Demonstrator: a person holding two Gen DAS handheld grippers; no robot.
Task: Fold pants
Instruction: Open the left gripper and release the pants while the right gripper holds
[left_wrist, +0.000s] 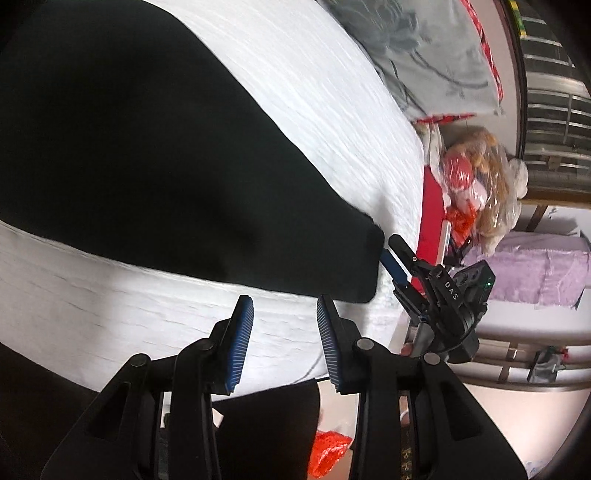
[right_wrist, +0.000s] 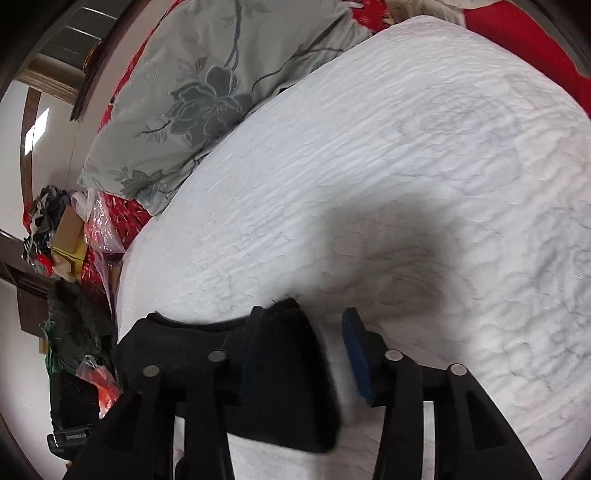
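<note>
The black pants (left_wrist: 147, 177) lie flat on the white quilted bed cover (left_wrist: 314, 92), stretching from the upper left to a narrow end at the right. My left gripper (left_wrist: 285, 314) is open and empty just below the pants' lower edge. My right gripper (left_wrist: 389, 251) shows in the left wrist view at the narrow end of the pants, near the bed's edge. In the right wrist view the right gripper (right_wrist: 304, 328) is open, with the corner of the pants (right_wrist: 291, 373) lying between its fingers, against the left finger.
A grey floral pillow (right_wrist: 207, 81) lies at the head of the bed on a red sheet (right_wrist: 524, 33). Plastic bags and stuffed toys (left_wrist: 476, 184) are piled beside the bed. A cardboard box (right_wrist: 68, 232) and clutter lie on the floor.
</note>
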